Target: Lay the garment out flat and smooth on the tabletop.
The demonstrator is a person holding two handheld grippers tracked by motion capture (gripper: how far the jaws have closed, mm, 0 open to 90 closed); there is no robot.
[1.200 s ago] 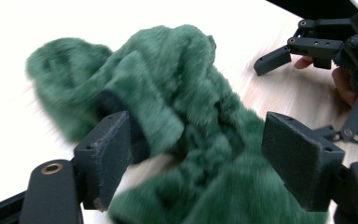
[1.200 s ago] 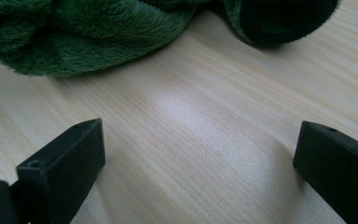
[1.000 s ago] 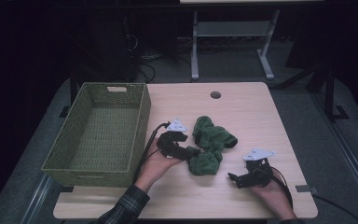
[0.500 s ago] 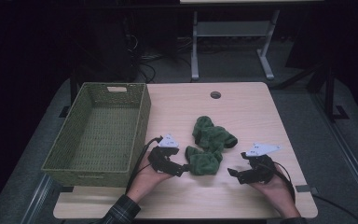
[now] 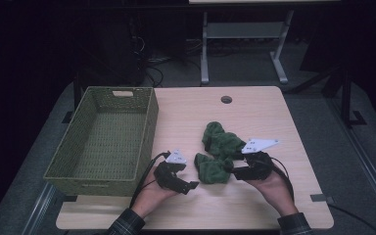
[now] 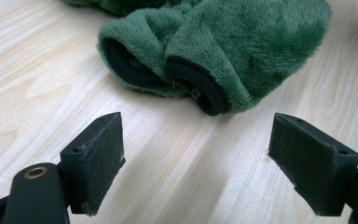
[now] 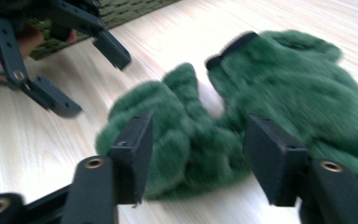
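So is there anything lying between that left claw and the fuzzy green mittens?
Nothing visible. The left gripper has its jaws open, with bare table between them and the cuff of the nearer green mitten, just ahead of the jaws.

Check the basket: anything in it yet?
Empty. The high view shows the green woven basket with a bare floor; both green fleece mittens lie on the table between the grippers.

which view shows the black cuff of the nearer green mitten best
The left gripper view: the black cuff of the nearer green mitten lies sharp and close, opening toward the camera. The right gripper view shows this mitten blurred between the fingers, its cuff not clear. The high view shows it as a small dark green lump.
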